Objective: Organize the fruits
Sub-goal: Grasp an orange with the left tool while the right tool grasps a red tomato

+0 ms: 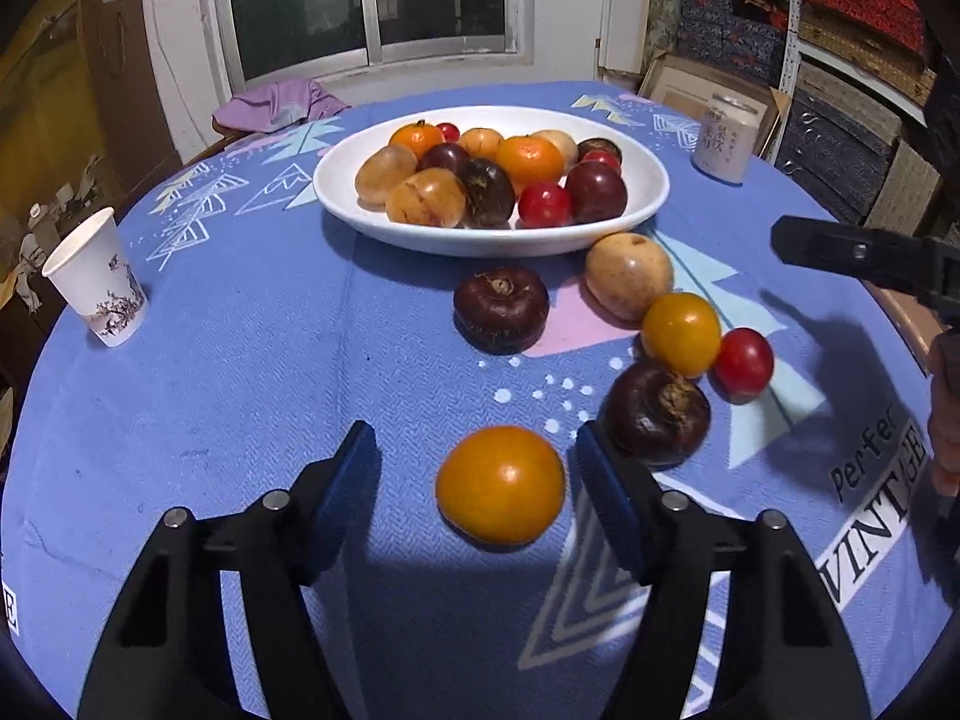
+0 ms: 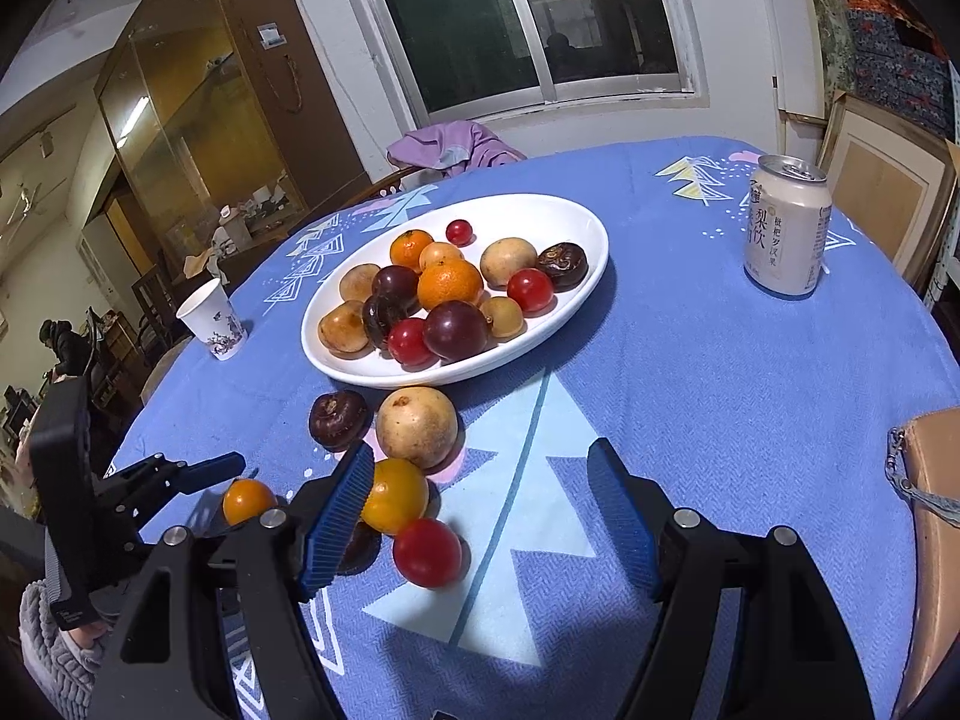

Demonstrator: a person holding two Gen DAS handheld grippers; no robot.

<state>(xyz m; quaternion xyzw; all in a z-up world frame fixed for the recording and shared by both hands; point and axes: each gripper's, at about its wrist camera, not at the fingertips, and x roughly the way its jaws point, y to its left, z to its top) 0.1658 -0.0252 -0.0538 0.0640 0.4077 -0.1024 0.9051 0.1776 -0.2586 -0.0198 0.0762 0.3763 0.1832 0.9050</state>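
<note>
While the left gripper point(image 1: 474, 480) hangs low over the blue patterned cloth of the bench point(image 1: 240, 420), its blue-padded jaws stand spread on either side of a round, glossy orange-yellow fruit point(image 1: 500, 485) that lies on the cloth between them; neither pad touches it, the one at three o'clock being just beside the skin and the one at nine o'clock a little further off. The step in hand looks like the pick-up of this loose fruit, one of six not yet gathered. Beyond it, toward one and two o'clock, lie a dark purple-brown stemmed fruit point(image 1: 657, 414), a small red tomato-like fruit point(image 1: 743, 363), a second orange-yellow fruit point(image 1: 681, 333) and a pale tan round fruit point(image 1: 628, 275), with another dark purple-brown fruit point(image 1: 501, 309) at twelve o'clock. Farther on at twelve o'clock sits the oval white ceramic dish point(image 1: 651, 189), already heaped with mixed fruit. The right gripper point(image 2: 480, 528) hovers above the cloth with its jaws spread and nothing between them. By my reading, the next move calls for the left jaws to close evenly on the smooth fruit, which may roll or slip, then to lift it and carry it over the near rim of the dish.
</note>
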